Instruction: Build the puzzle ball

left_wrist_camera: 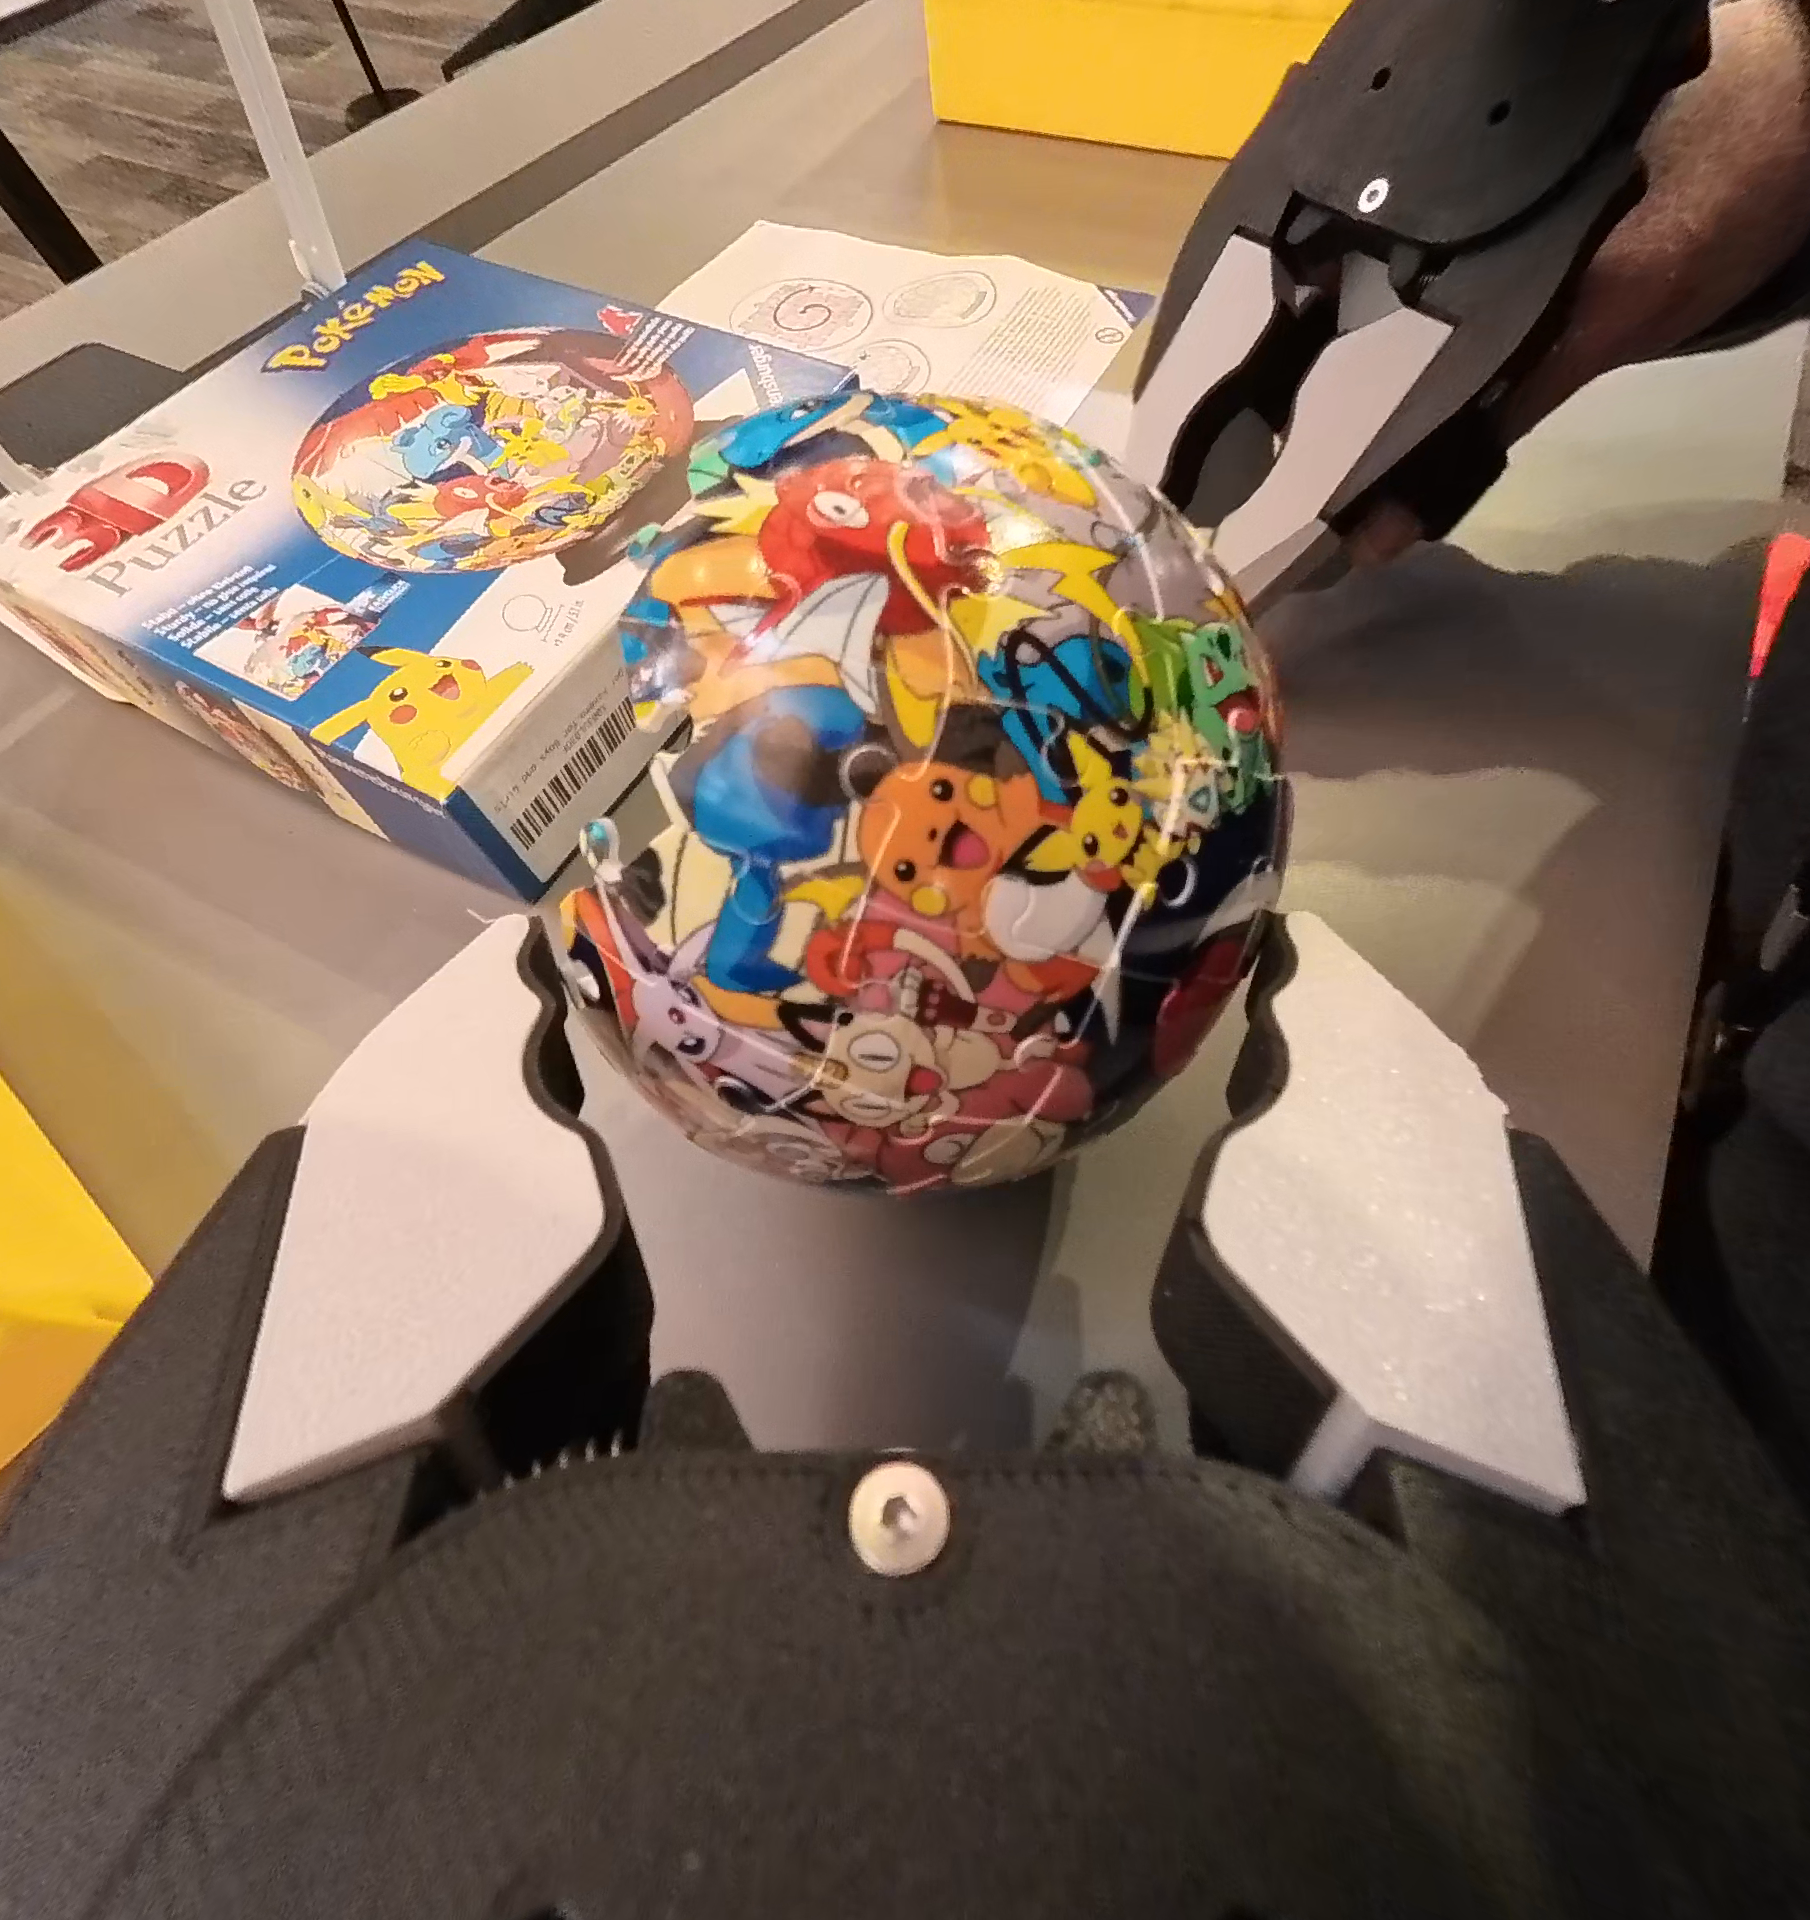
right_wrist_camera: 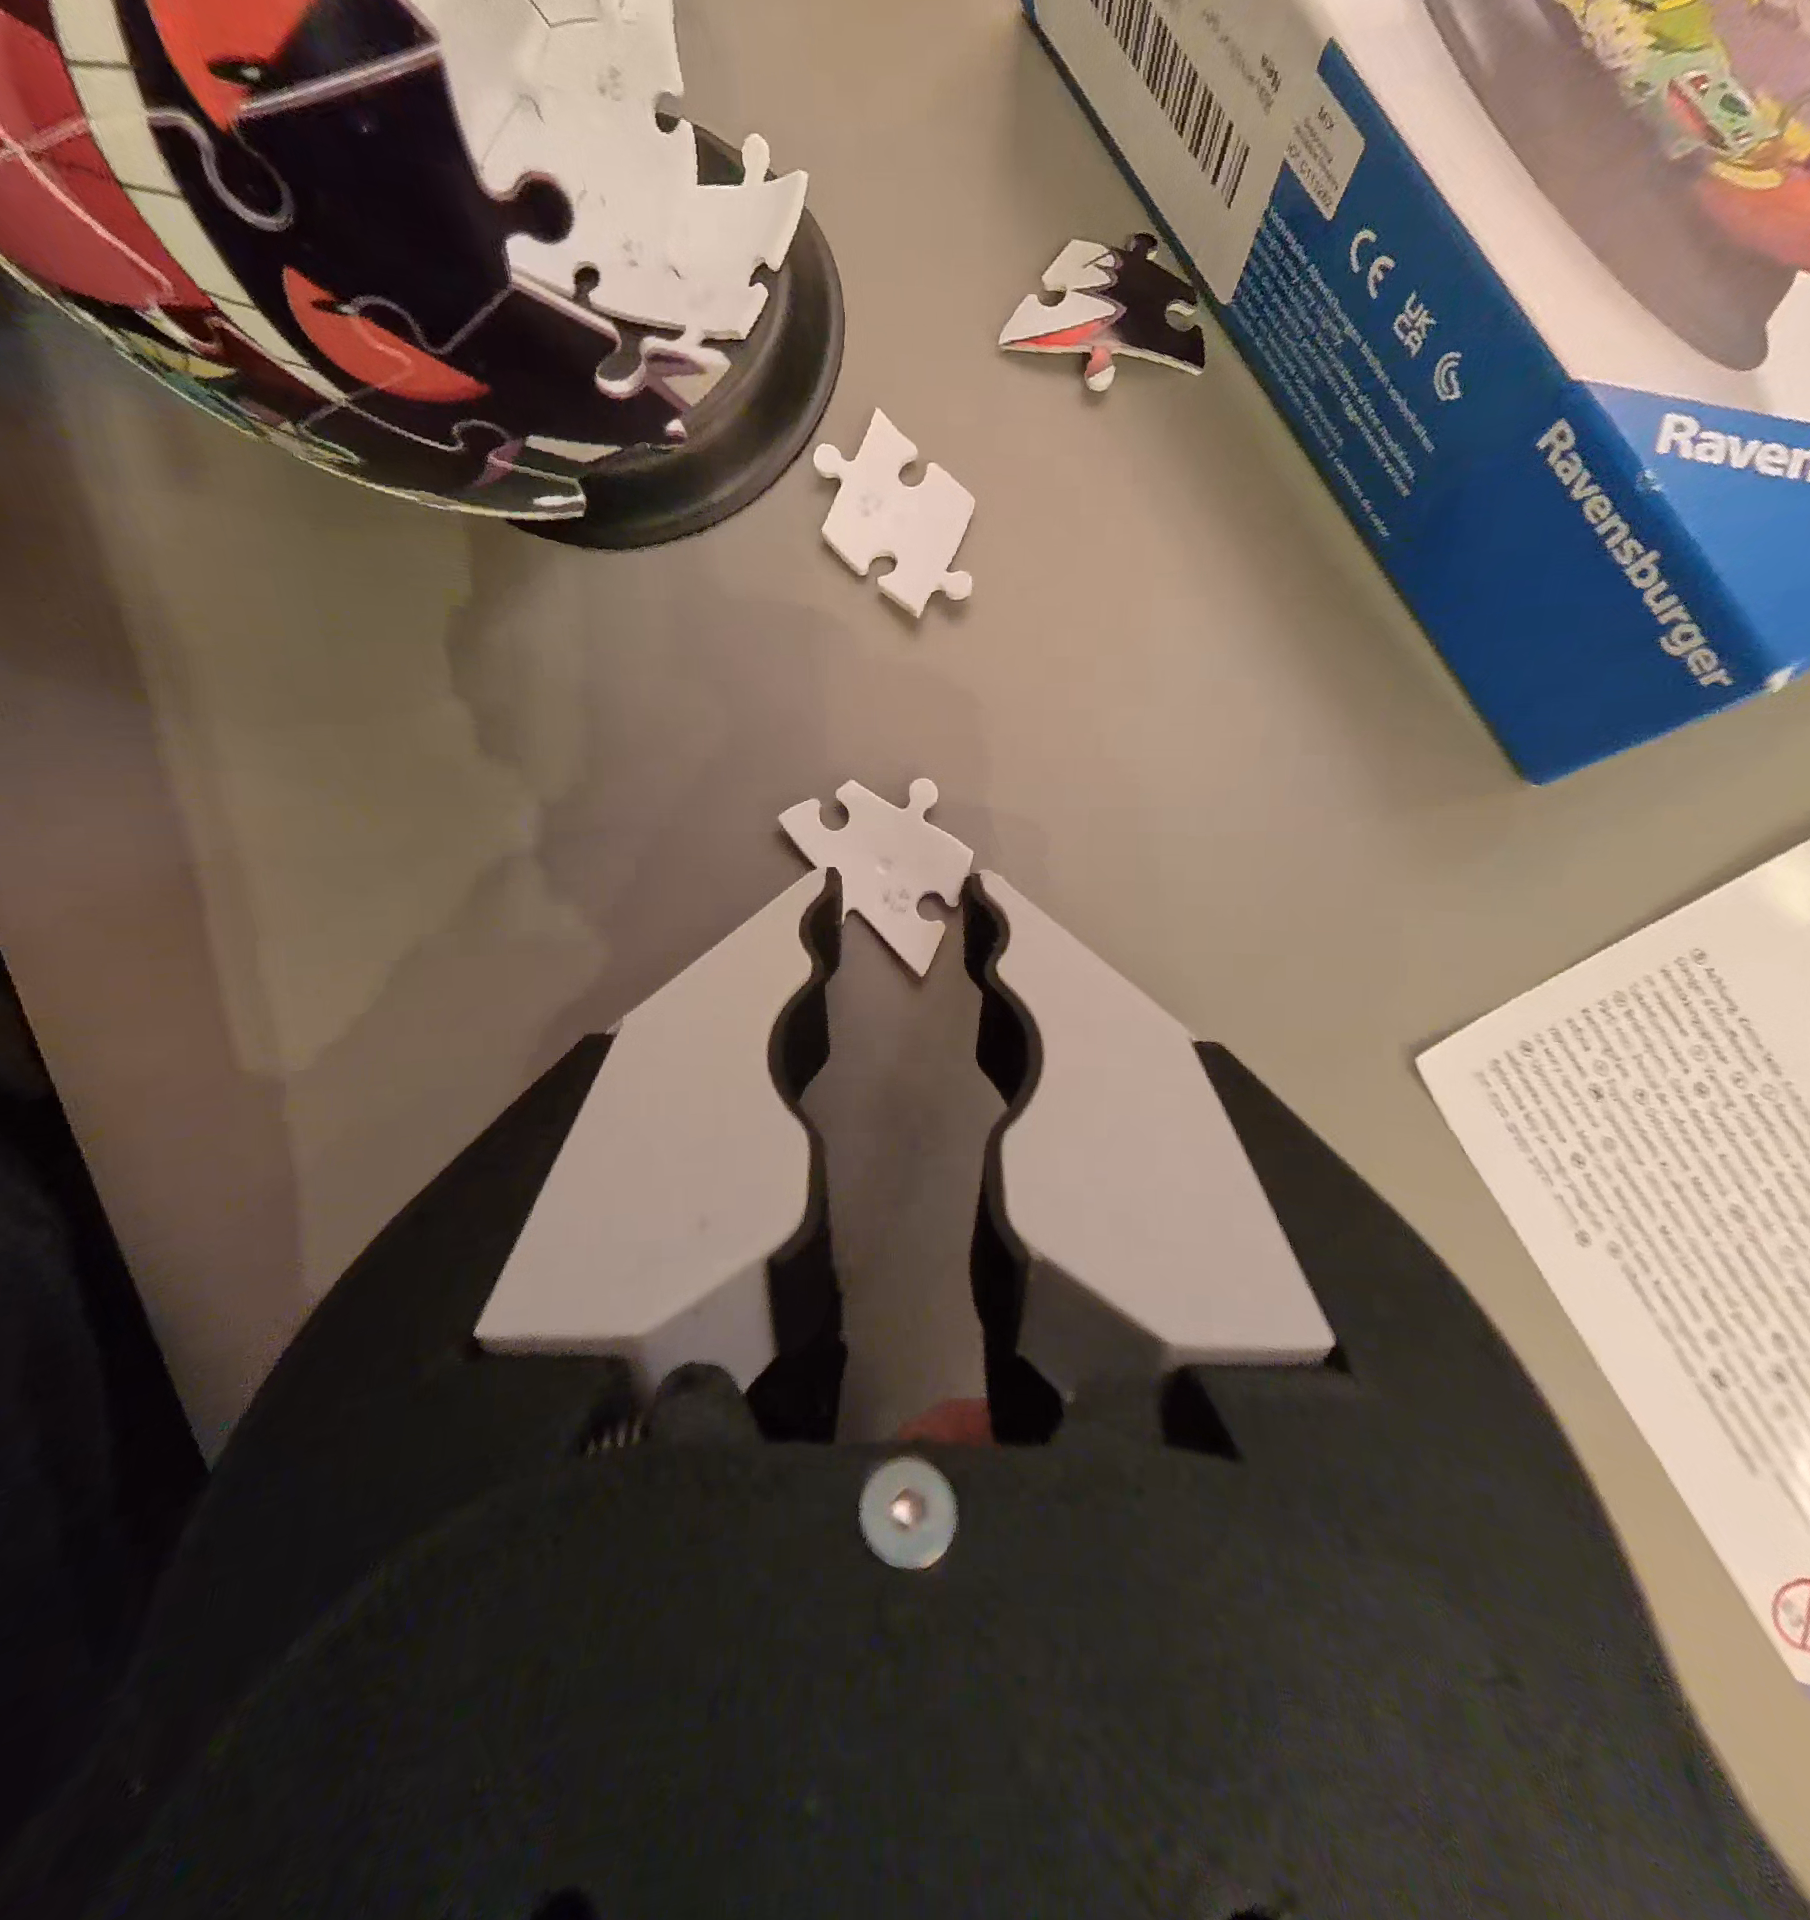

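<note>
The colourful puzzle ball (left_wrist_camera: 942,790) sits between the fingertips of my left gripper (left_wrist_camera: 906,966), which is shut on its sides. In the right wrist view the ball (right_wrist_camera: 288,260) shows an open gap with white-backed pieces at its rim, above a black ring stand (right_wrist_camera: 792,416). My right gripper (right_wrist_camera: 901,883) is closed around a white-side-up puzzle piece (right_wrist_camera: 880,842) lying on the grey table. The right gripper also shows in the left wrist view (left_wrist_camera: 1233,540), tips down just behind the ball.
A second white piece (right_wrist_camera: 896,514) and a picture-side-up piece (right_wrist_camera: 1103,307) lie loose near the stand. The blue puzzle box (left_wrist_camera: 288,499) (right_wrist_camera: 1503,416) lies behind the ball. An instruction sheet (left_wrist_camera: 942,312) (right_wrist_camera: 1659,1195) is beside it. Yellow bins (left_wrist_camera: 1119,73) stand at the table edges. Spacing between my two grippers at the tips: around 15 cm.
</note>
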A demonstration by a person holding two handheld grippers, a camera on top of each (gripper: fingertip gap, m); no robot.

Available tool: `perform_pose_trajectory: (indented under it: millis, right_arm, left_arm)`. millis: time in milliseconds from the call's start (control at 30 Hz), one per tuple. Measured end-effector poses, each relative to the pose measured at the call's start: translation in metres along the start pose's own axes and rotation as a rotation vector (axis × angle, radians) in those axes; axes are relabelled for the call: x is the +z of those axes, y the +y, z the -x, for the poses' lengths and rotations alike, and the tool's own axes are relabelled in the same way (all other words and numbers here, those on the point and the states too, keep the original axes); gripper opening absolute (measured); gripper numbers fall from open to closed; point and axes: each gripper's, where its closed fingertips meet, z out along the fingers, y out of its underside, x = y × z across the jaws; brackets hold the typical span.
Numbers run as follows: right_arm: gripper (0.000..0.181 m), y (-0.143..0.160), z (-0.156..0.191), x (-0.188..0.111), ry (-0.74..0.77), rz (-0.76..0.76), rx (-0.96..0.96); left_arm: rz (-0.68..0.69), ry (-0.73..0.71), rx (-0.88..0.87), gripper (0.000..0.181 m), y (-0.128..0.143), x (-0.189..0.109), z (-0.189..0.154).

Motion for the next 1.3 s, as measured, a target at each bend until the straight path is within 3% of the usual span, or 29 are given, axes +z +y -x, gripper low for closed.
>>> perform_pose_trajectory:
  millis: [67,133,267,367,467,667,833,967,1133,1300]
  right_arm:
    - [0.022,-0.002,0.000,0.000,-0.029,-0.007,-0.018]
    - [0.000,-0.005,-0.001,0.001,-0.055,-0.016,-0.053]
    - [0.003,-0.009,-0.006,0.003,-0.098,-0.007,-0.133]
    - [0.026,-0.015,-0.009,-0.006,-0.103,-0.013,-0.116]
    - [0.034,-0.007,0.001,-0.011,-0.065,0.018,-0.069]
    - [0.017,0.004,0.002,-0.002,0.074,0.020,-0.012]
    - [0.015,-0.002,0.003,-0.003,0.115,-0.001,0.007]
    - [0.017,0.000,0.004,0.000,0.085,0.009,0.009]
    - [0.014,-0.006,-0.015,0.002,0.098,0.016,-0.120]
    - [0.017,-0.007,-0.005,-0.005,0.029,0.006,-0.045]
  left_arm:
    - [0.000,0.000,0.001,0.122,0.000,0.000,0.000]
    - [-0.001,0.002,-0.001,0.122,0.000,0.000,0.000]
    - [0.000,0.001,0.000,0.122,0.000,0.000,0.000]
    - [0.004,0.000,0.000,0.122,0.000,0.000,0.000]
    - [0.002,0.001,0.000,0.122,0.000,0.001,0.000]
    - [-0.006,0.005,-0.007,0.122,0.000,0.001,0.000]
    - [-0.001,0.004,-0.002,0.122,0.000,0.001,-0.001]
    - [-0.003,0.007,0.001,0.122,-0.001,0.002,-0.002]
    - [-0.001,0.008,0.001,0.122,-0.001,0.002,-0.003]
    - [-0.003,0.007,0.000,0.122,-0.002,0.003,-0.002]
